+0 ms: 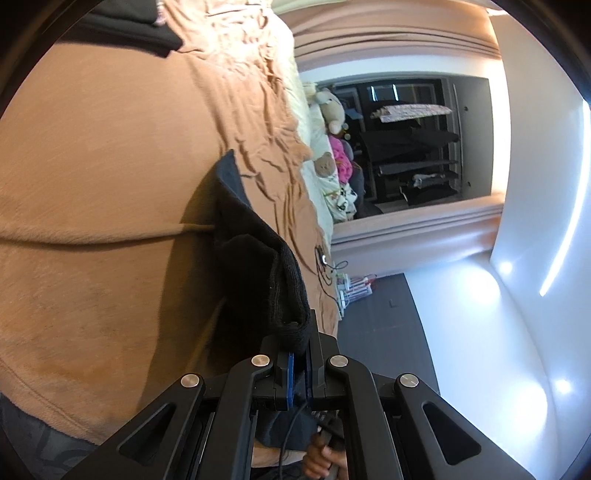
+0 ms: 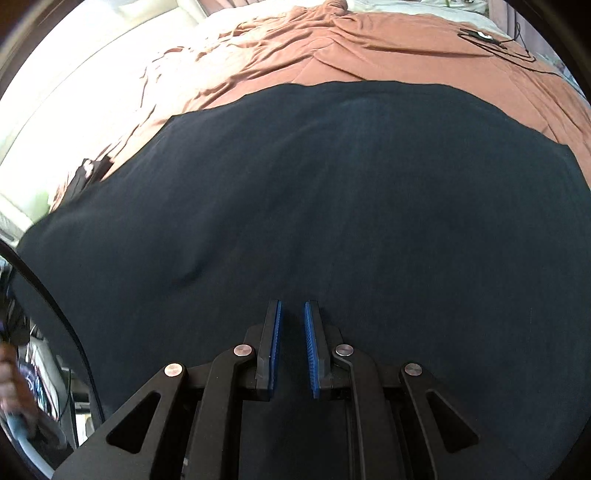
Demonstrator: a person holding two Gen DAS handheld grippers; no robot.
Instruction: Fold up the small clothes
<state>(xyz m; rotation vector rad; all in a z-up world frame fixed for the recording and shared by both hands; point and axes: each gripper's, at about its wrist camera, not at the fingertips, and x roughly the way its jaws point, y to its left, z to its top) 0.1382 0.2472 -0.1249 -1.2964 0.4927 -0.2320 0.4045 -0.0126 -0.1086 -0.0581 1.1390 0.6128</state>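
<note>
In the left wrist view, my left gripper (image 1: pixel 299 363) is shut on the ribbed edge of a dark garment (image 1: pixel 258 258), which is lifted off the orange bedspread (image 1: pixel 110 147) and hangs folded from the jaws. In the right wrist view, the same dark navy garment (image 2: pixel 314 192) lies spread flat over the bedspread (image 2: pixel 369 44) and fills most of the view. My right gripper (image 2: pixel 293 310) hovers just over its near part with the blue pads a little apart and nothing between them.
Another black cloth (image 1: pixel 129 26) lies at the bed's far corner. Pillows and stuffed toys (image 1: pixel 332 107) sit at the bed head. A black cable with a small device (image 2: pixel 487 38) lies on the bedspread. An open wardrobe (image 1: pixel 413 140) stands beyond the bed.
</note>
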